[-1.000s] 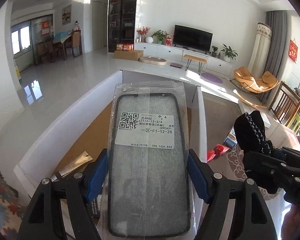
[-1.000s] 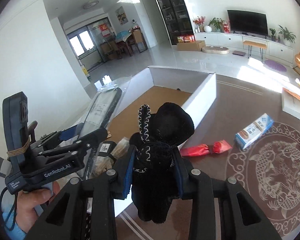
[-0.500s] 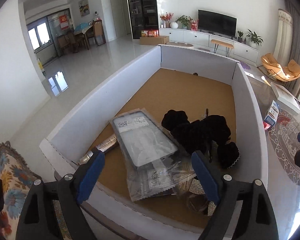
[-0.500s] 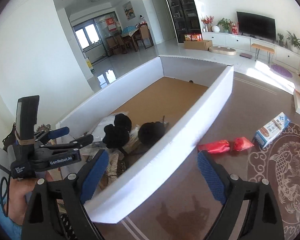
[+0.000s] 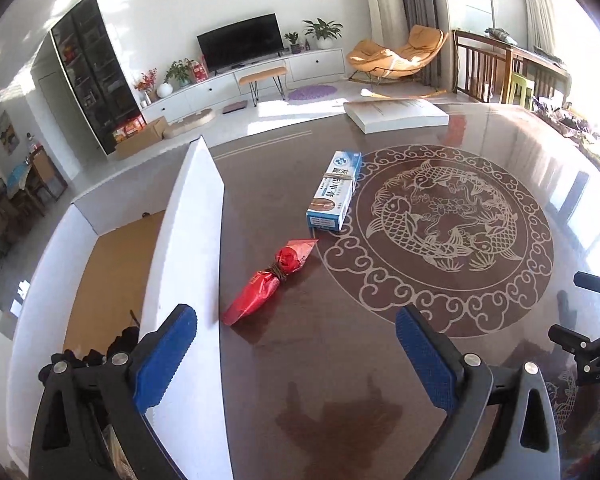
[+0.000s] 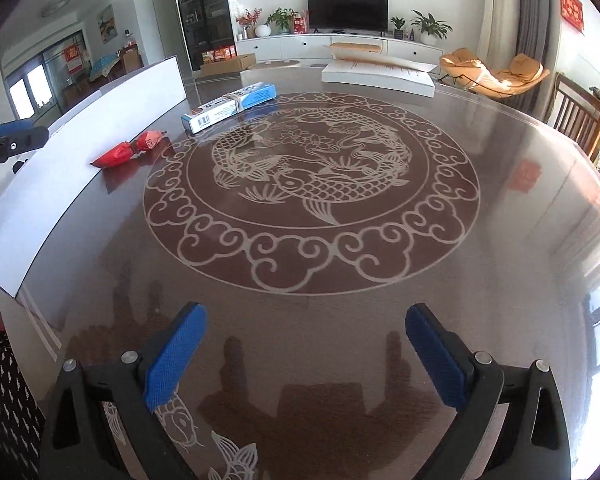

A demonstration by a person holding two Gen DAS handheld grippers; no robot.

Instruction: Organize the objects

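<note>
Two items are left on the dark counter (image 5: 340,360): a red wrapped packet (image 5: 270,282) at mid-frame in the left wrist view, just beside the white box (image 5: 188,240), and a blue-and-white carton (image 5: 334,192) above it toward the centre. I judge the next step is fetching these. I would bring each pair of tongs in low, straddle an item across its narrow width, then close gently. My left tongs (image 5: 296,356) are widening, with nothing between the pads. My right tongs (image 6: 306,354) are also spreading and empty, hanging over bare counter at the bottom of their frame.
</note>
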